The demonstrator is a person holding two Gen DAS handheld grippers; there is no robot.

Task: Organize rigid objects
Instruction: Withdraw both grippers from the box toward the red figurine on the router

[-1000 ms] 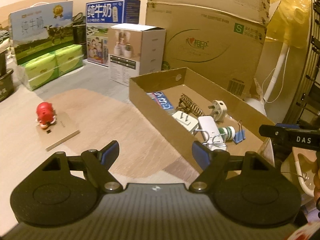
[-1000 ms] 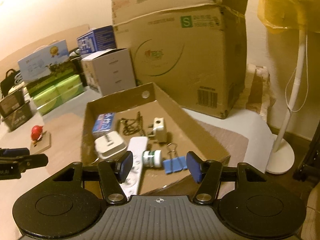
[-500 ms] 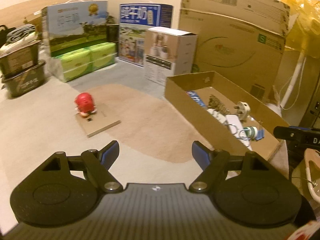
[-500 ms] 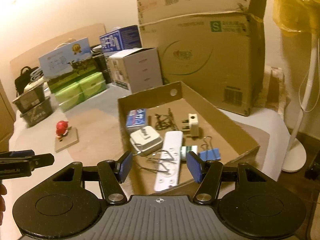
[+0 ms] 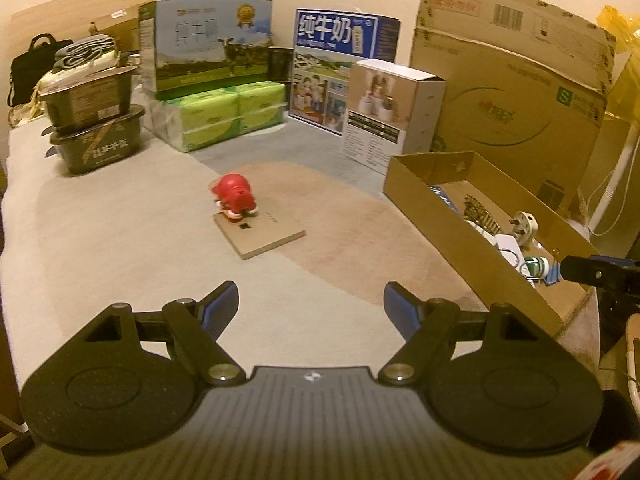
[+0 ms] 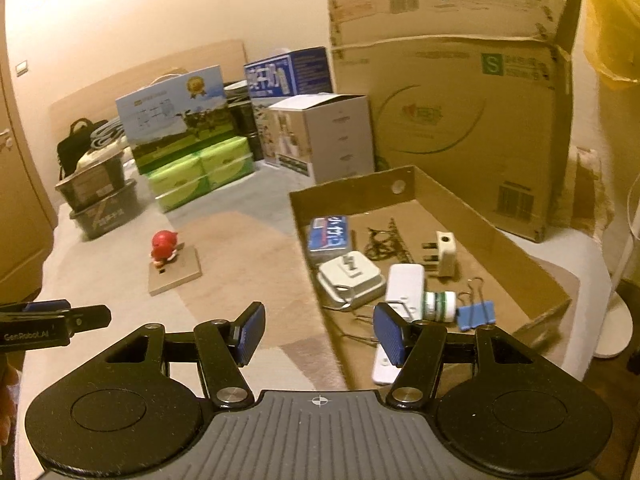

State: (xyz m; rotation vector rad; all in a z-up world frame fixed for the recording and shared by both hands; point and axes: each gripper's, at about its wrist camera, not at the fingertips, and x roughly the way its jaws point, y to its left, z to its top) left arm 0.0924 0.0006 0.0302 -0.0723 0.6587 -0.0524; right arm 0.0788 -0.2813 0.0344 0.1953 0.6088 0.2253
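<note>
A red figurine [image 5: 234, 197] stands on a small wooden base [image 5: 260, 234] on the mat; it also shows in the right wrist view [image 6: 164, 245]. A shallow cardboard tray [image 6: 352, 194] at the right holds a blue packet [image 6: 329, 234], white plug adapters [image 6: 350, 278], a white strip [image 6: 402, 292], a small green-banded bottle [image 6: 439, 306], a blue binder clip [image 6: 476, 315] and dark clips. My left gripper [image 5: 311, 307] is open and empty, short of the figurine. My right gripper [image 6: 319, 334] is open and empty at the tray's near corner.
Behind stand milk cartons [image 5: 212, 46], green tissue packs [image 5: 224, 114], a white product box [image 5: 394, 114], a large cardboard box [image 5: 516, 80] and stacked dark containers [image 5: 94, 128]. A fan stand [image 6: 616, 328] is at the far right.
Both grippers have pulled back and swung left from the tray. The figurine now sits near the middle of the left view. Both stay open.
</note>
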